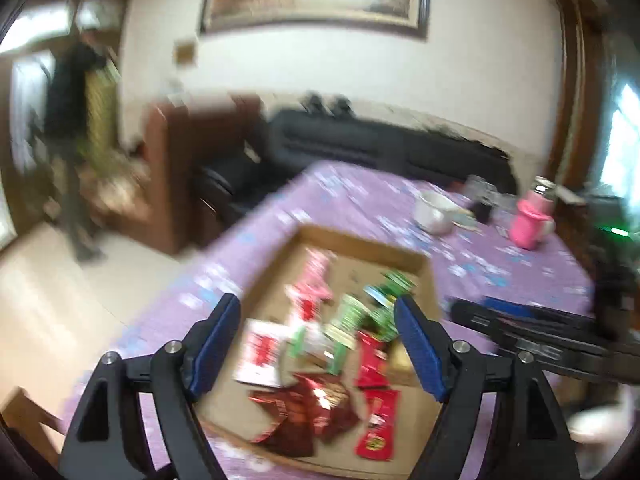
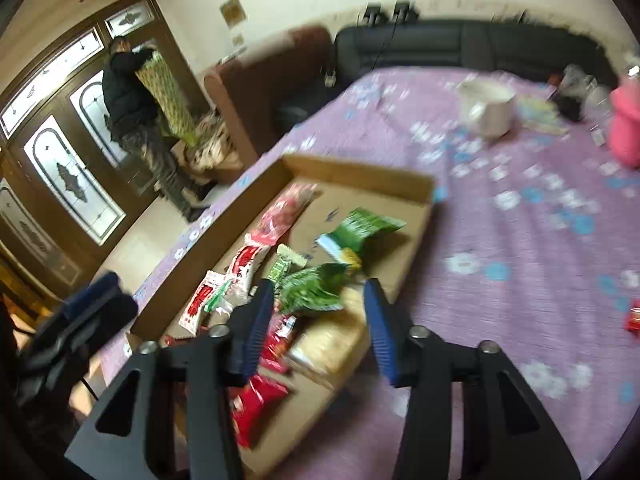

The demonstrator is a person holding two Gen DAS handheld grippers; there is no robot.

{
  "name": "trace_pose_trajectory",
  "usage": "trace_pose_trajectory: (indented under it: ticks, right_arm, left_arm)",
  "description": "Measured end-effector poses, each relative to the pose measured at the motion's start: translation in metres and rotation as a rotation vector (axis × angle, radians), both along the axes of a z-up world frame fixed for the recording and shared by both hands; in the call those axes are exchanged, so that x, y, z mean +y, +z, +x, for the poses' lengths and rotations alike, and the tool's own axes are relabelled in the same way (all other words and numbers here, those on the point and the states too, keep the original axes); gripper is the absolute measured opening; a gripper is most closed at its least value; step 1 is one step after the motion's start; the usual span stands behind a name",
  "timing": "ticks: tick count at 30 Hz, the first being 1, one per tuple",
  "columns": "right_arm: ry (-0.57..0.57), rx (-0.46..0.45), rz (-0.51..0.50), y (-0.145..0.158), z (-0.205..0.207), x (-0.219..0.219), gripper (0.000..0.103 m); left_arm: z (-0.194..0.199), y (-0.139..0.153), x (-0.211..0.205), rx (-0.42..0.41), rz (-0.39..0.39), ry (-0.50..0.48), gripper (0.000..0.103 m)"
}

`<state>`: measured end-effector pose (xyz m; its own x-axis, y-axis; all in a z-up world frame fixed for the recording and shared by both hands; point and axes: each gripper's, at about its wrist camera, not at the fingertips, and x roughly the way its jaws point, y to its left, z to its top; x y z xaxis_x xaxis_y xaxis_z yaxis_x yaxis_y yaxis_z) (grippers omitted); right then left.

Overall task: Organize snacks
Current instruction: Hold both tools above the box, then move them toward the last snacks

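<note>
Snack pkts (image 1: 320, 344) lie loose in the shallow cardboard tray (image 1: 352, 240) on the purple tablecloth (image 2: 520, 240); low walls keep them corralled for sorting. Red pkts sit near/left, green pkts (image 2: 360, 228) farther/right. Left gripper (image 1: 318, 336): jaws apart, nothing between the pads, hovering over the pile. Right gripper (image 2: 320, 316): jaws apart, empty, above the tray's near right part. One red pkt (image 2: 634, 318) lies outside the tray, far right on cloth, prob. next to collect.

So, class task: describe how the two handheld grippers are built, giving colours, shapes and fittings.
Both the left gripper and right gripper look alike: black angular frames with triangular cut-outs, round silver pivot bolts, and two fingers faced with ribbed blue pads. No cables or sleeves show.
</note>
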<state>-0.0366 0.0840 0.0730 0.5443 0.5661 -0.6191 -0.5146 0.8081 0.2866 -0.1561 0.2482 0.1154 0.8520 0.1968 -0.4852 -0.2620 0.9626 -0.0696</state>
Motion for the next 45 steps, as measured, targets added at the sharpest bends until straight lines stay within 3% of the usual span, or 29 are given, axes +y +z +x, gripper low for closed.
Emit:
trace_pose_trajectory:
  ticks: [2, 5, 11, 20, 45]
  right_arm:
    - [-0.031, -0.043, 0.018, 0.005, -0.017, -0.020, 0.067]
    - [-0.068, -0.060, 0.046, 0.005, -0.037, -0.043, 0.067]
    - [-0.129, -0.075, 0.047, -0.001, -0.066, -0.064, 0.068]
    - [-0.146, -0.063, 0.015, -0.008, -0.078, -0.077, 0.069]
    - [-0.153, -0.025, -0.027, -0.022, -0.078, -0.071, 0.070]
  left_arm:
    - [-0.012, 0.009, -0.011, -0.044, 0.064, 0.042, 0.082]
    - [-0.025, 0.019, -0.029, -0.081, 0.133, 0.088, 0.090]
    - [-0.018, 0.018, -0.059, 0.014, 0.206, 0.071, 0.090]
    - [-0.016, 0.005, -0.084, 0.114, 0.201, -0.012, 0.090]
    - [-0.010, -0.011, -0.078, 0.199, 0.105, -0.070, 0.090]
